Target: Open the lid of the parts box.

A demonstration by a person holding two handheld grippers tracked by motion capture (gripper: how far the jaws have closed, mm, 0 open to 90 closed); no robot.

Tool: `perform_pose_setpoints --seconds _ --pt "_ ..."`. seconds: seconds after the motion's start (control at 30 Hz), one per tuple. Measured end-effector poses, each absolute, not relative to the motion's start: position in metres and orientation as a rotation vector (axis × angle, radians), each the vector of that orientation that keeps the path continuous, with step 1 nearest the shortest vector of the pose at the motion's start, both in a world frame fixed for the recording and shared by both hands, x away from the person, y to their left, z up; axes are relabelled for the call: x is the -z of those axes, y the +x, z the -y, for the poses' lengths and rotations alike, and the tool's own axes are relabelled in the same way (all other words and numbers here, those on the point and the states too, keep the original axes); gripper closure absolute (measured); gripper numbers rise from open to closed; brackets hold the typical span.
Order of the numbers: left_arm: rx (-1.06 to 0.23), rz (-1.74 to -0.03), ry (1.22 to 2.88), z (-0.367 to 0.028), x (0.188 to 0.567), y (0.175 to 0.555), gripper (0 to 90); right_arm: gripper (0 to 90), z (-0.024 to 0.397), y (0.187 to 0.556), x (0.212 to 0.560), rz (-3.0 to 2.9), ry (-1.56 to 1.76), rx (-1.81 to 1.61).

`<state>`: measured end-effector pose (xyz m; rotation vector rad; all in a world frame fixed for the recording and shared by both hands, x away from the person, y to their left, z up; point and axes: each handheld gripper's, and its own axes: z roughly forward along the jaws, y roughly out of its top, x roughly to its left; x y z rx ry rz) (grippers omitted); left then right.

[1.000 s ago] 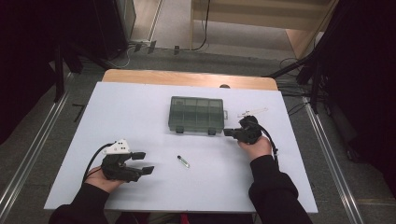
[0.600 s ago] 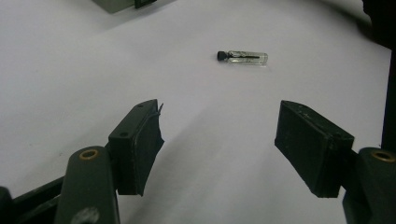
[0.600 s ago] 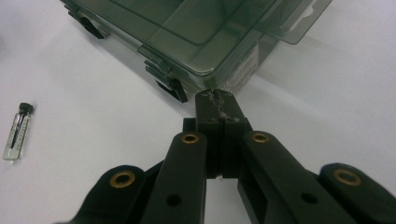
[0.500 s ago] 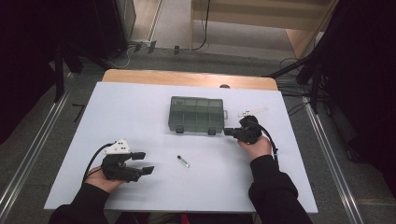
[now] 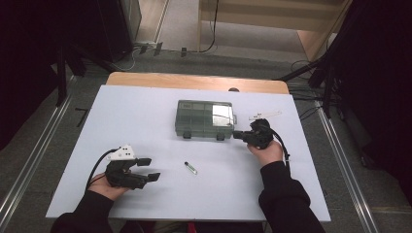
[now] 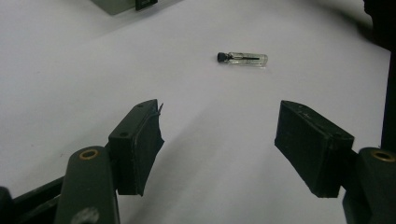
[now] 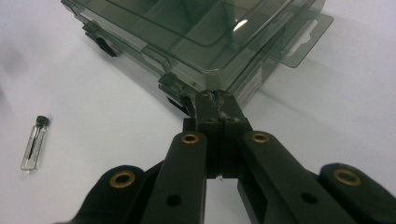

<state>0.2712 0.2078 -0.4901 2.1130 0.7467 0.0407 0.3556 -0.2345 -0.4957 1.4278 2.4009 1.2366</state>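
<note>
Your right tongs, pressed shut and empty, touch the box's front latch. Your left tongs gape wide, empty, the vial lying crosswise ahead.

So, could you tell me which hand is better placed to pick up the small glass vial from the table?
Left. The left tongs stand open and point at the vial, which lies just ahead on the bare table. The right tongs are shut, tips at the closed organiser box.
</note>
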Motion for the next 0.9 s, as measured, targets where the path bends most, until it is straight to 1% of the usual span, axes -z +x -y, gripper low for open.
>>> perform_pose_setpoints --seconds 0.3,0.63,0.9 --pt "-0.038 -0.757 2.106 -0.207 0.491 0.273 30.8 90.0 0.236 0.357 0.495 -2.419 1.438 -1.247" --pt "-0.029 -0.783 2.098 -0.205 0.495 0.284 30.8 90.0 0.238 0.358 0.491 -2.412 1.450 -1.257" --pt "-0.019 -0.787 2.095 -0.201 0.490 0.294 30.7 90.0 0.238 0.361 0.487 -2.425 1.452 -1.269"
